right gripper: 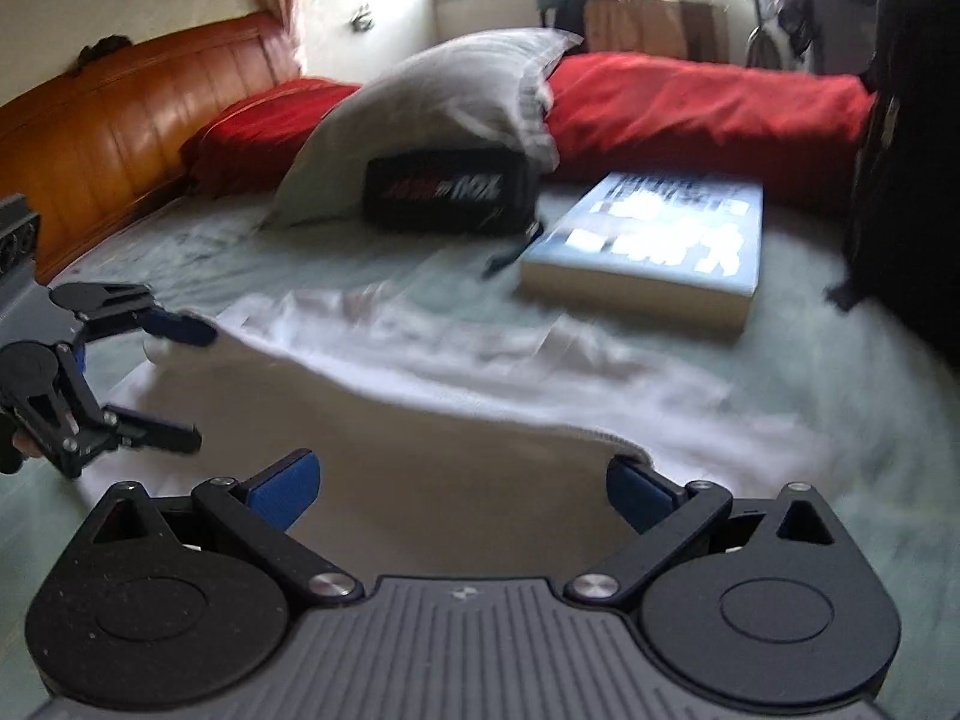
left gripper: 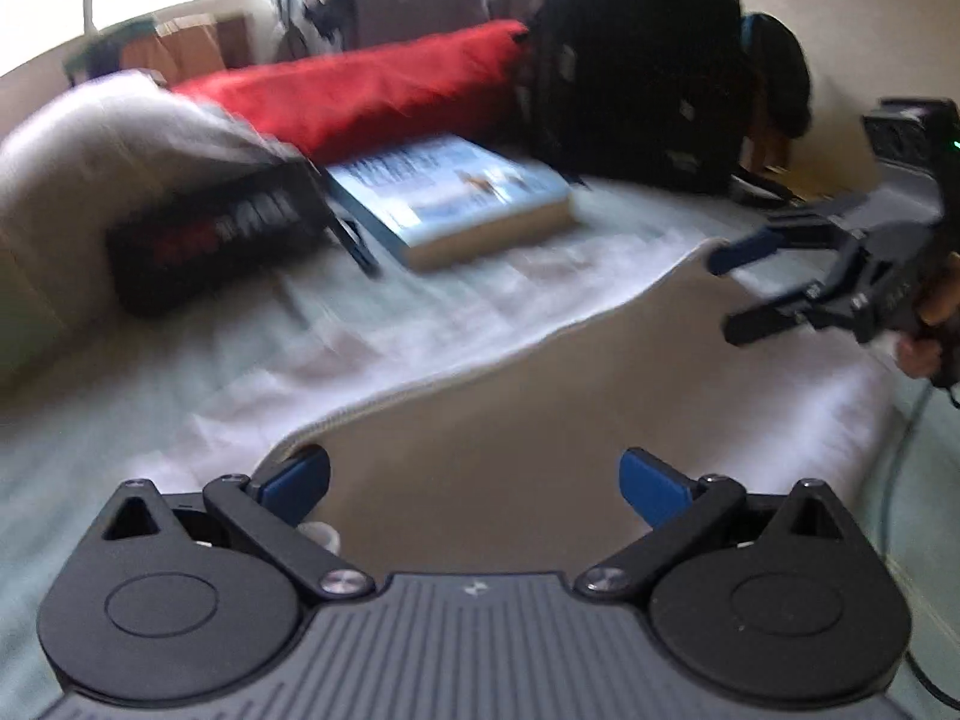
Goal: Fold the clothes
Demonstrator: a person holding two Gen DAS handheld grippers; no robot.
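Observation:
A beige garment [left gripper: 540,396] [right gripper: 360,420] with a ribbed hem lies flat over white cloth [left gripper: 420,312] [right gripper: 480,360] on the pale green bed sheet [left gripper: 120,420]. My left gripper [left gripper: 477,480] is open just above the beige cloth, its left fingertip by the ribbed hem. It also shows at the left of the right wrist view as the left gripper [right gripper: 180,378], open at the cloth's edge. My right gripper [right gripper: 462,480] is open too, its right fingertip beside a ribbed hem corner. Held by a hand, the right gripper [left gripper: 738,288] hovers at the garment's far right.
A thick blue book [left gripper: 456,198] [right gripper: 654,240] and a black pouch [left gripper: 222,234] [right gripper: 450,192] lie beyond the garment. Behind them are a grey pillow [right gripper: 444,90], red pillows [left gripper: 372,84], a black backpack [left gripper: 636,60] and a wooden headboard [right gripper: 90,138].

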